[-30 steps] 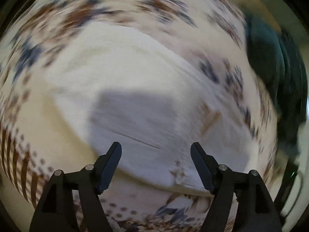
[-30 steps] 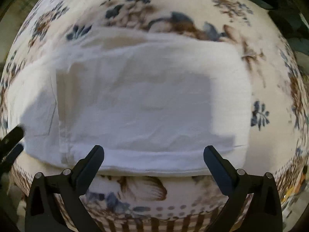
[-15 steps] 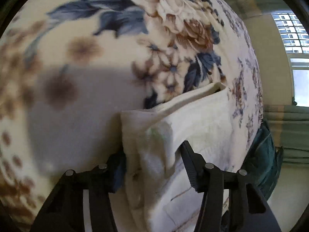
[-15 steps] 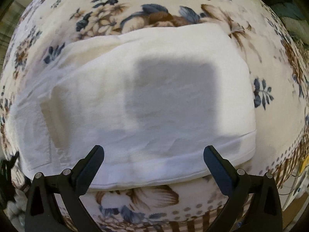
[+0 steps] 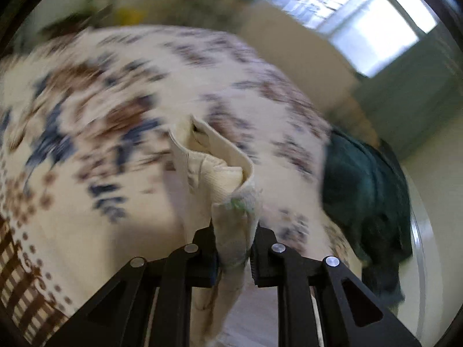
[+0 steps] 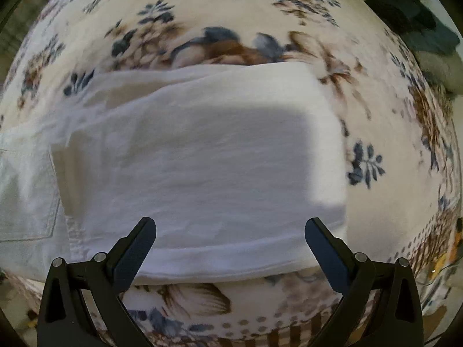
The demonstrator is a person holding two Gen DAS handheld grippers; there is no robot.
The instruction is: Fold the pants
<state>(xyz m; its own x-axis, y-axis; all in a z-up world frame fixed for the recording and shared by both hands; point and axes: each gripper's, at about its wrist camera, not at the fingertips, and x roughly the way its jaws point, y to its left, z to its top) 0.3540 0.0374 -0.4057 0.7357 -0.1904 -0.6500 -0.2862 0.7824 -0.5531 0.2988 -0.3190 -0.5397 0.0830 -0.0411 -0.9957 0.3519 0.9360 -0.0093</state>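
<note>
The white pants (image 6: 202,156) lie folded on a floral blanket (image 6: 231,8). In the right wrist view my right gripper (image 6: 230,237) is open and empty, its fingers above the near folded edge. In the left wrist view my left gripper (image 5: 233,243) is shut on a bunched end of the pants (image 5: 234,211) and holds it lifted off the blanket, with the cloth standing up in a ridge ahead of the fingers. The view is blurred by motion.
The floral blanket (image 5: 86,115) covers the bed. A dark green garment (image 5: 367,196) lies at the bed's right edge, and it also shows in the right wrist view (image 6: 419,14). A window (image 5: 361,20) is at the far right.
My left gripper has closed on the end of the pants and lifted it, swinging upward. My right gripper stays open over the near fold, shifted slightly.
</note>
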